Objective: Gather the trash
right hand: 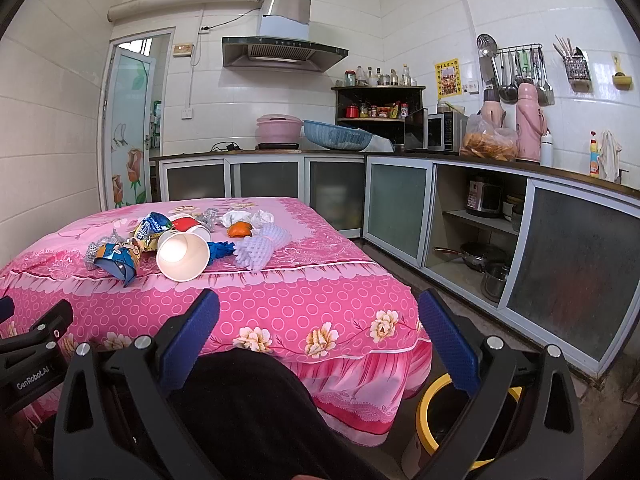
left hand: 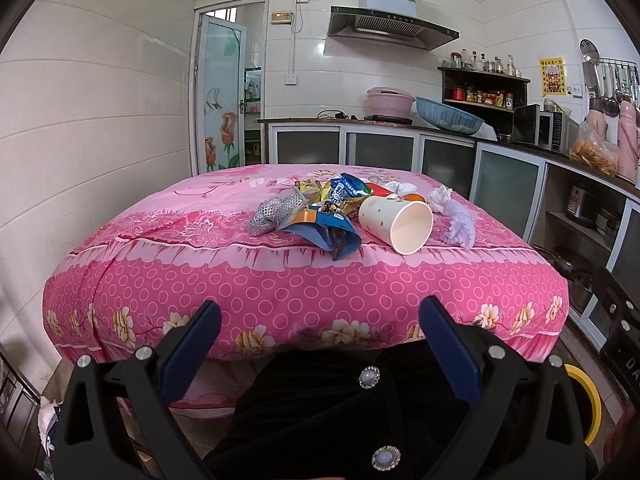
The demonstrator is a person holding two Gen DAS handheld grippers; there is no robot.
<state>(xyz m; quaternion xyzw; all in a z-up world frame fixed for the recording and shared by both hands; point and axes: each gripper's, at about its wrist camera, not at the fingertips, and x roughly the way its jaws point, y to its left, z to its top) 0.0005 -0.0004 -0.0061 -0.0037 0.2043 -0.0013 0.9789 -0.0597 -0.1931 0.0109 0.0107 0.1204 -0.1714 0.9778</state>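
Trash lies in a heap on a table under a pink floral cloth [left hand: 280, 284] [right hand: 320, 292]. It holds a tipped white paper cup [left hand: 394, 222] [right hand: 182, 254], a blue snack wrapper [left hand: 324, 232] [right hand: 118, 260], a silver mesh piece [left hand: 276, 210], a white foam net [left hand: 460, 222] [right hand: 260, 246], crumpled tissue [left hand: 440, 196] [right hand: 262, 216], a red cup [right hand: 186, 224] and orange peel [right hand: 240, 229]. My left gripper [left hand: 320, 340] is open and empty, below the table's near edge. My right gripper [right hand: 320, 336] is open and empty, near the table's front right corner.
A yellow-rimmed bin [right hand: 460, 412] [left hand: 584, 400] stands on the floor right of the table. Kitchen cabinets [right hand: 400, 208] with a counter run along the back and right walls. A person's dark clothing [left hand: 340, 412] fills the low foreground. The left gripper's body [right hand: 28, 356] shows at the right view's left edge.
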